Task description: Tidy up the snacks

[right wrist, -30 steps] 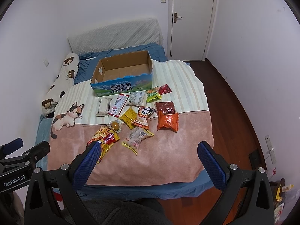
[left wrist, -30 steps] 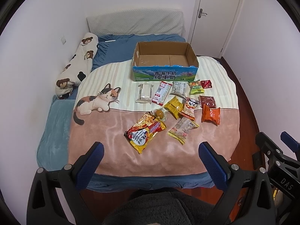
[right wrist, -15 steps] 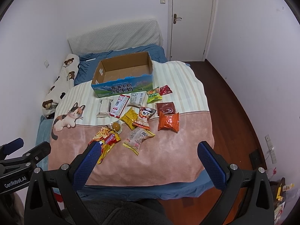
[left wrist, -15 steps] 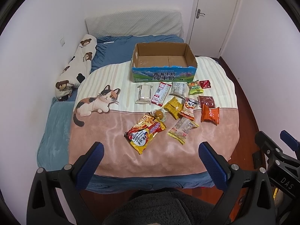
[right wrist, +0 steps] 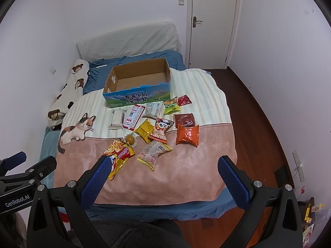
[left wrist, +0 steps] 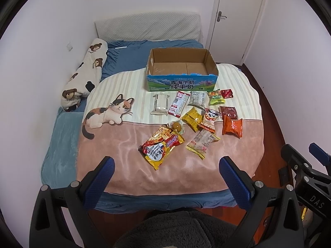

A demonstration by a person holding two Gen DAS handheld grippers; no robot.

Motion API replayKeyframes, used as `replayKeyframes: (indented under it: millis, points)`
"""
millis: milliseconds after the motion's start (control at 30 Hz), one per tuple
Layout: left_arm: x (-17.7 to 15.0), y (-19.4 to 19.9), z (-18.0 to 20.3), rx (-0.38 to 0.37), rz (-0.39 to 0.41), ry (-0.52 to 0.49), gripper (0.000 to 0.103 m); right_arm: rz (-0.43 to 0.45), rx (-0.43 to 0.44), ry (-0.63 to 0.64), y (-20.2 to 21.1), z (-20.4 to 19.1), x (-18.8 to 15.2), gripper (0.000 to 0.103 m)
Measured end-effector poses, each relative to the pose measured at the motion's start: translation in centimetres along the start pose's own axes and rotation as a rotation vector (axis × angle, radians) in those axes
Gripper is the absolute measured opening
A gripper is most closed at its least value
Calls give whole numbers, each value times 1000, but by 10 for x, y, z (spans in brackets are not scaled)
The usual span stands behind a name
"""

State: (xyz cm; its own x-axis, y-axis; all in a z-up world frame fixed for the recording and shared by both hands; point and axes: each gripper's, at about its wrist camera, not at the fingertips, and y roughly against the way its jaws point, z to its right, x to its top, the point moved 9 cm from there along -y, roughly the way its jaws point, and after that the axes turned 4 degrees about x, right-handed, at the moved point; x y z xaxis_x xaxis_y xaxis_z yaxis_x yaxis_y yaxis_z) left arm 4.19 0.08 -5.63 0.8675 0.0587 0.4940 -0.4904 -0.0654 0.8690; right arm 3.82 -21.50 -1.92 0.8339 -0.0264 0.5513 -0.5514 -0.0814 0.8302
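Several snack packets lie scattered on the bed blanket point(left wrist: 128, 161): a yellow-red noodle bag point(left wrist: 160, 146) point(right wrist: 119, 157), an orange packet point(left wrist: 232, 126) point(right wrist: 187, 134), a panda packet point(left wrist: 210, 117), a green packet point(left wrist: 216, 99), a grey wafer pack point(left wrist: 159, 104). Behind them stands an empty blue cardboard box point(left wrist: 182, 82) point(right wrist: 137, 98). My left gripper point(left wrist: 166, 163) and right gripper point(right wrist: 163, 162) both hang open above the foot of the bed, well short of the snacks, holding nothing.
A bear-print bolster point(left wrist: 86, 76) lies along the left wall. A grey headboard cushion point(left wrist: 148, 29) leans at the back. A white door point(right wrist: 213, 20) and dark wood floor point(right wrist: 258, 113) lie to the right. A dark fleece garment point(left wrist: 186, 229) fills the bottom.
Both views have crept slightly forward and lower toward the bed. The snacks and box have not moved, and both grippers stay open.
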Motion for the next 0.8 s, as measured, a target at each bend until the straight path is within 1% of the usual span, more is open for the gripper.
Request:
replayKeyframes:
  millis: [800]
  points:
    - [-3,1,0,-3,3,2,103,6,-1,4,1,-3,-2,103]
